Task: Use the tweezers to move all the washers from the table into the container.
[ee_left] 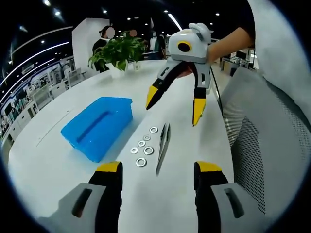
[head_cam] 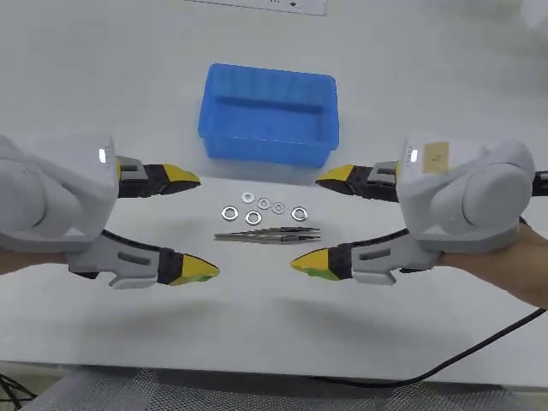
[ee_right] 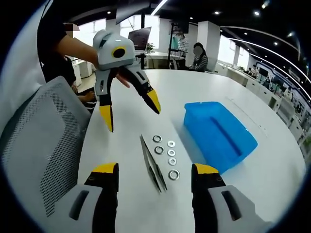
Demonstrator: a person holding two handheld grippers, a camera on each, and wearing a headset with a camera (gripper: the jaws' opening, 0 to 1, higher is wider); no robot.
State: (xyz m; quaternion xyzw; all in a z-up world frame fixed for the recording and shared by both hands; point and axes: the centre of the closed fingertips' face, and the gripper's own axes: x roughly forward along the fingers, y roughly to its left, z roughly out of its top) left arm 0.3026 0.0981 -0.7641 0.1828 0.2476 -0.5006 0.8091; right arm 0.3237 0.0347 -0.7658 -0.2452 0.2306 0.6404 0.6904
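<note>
White worktop (head_cam: 257, 317) runs out to a rounded far edge, with an open office behind it: ceiling spotlights, desks and a leafy plant (ee_left: 119, 51) near the far edge. A mesh chair (ee_left: 248, 145) stands at the near edge.

On the left side of the worktop the left gripper (head_cam: 208, 225) hangs above the surface with its yellow-tipped jaws wide apart and nothing between them, pointing toward the middle.

Mid-worktop lie six washers (head_cam: 253, 217), flat and loosely grouped, none touching another as far as the head view shows. Just on their near-edge side the tweezers (head_cam: 267, 234) lie flat, parallel to the near edge, close to the nearest washers but apart from them; their two arms lie close together. Beyond the washers, toward the far edge, sits the blue container (head_cam: 265, 145), open side up, well apart from the washers; its floor looks bare.

On the right side the right gripper (head_cam: 306, 221) faces the left one across the washers, jaws likewise spread and gripping nothing, above the surface. A dark cable (head_cam: 479, 347) trails from it across the near right corner.
</note>
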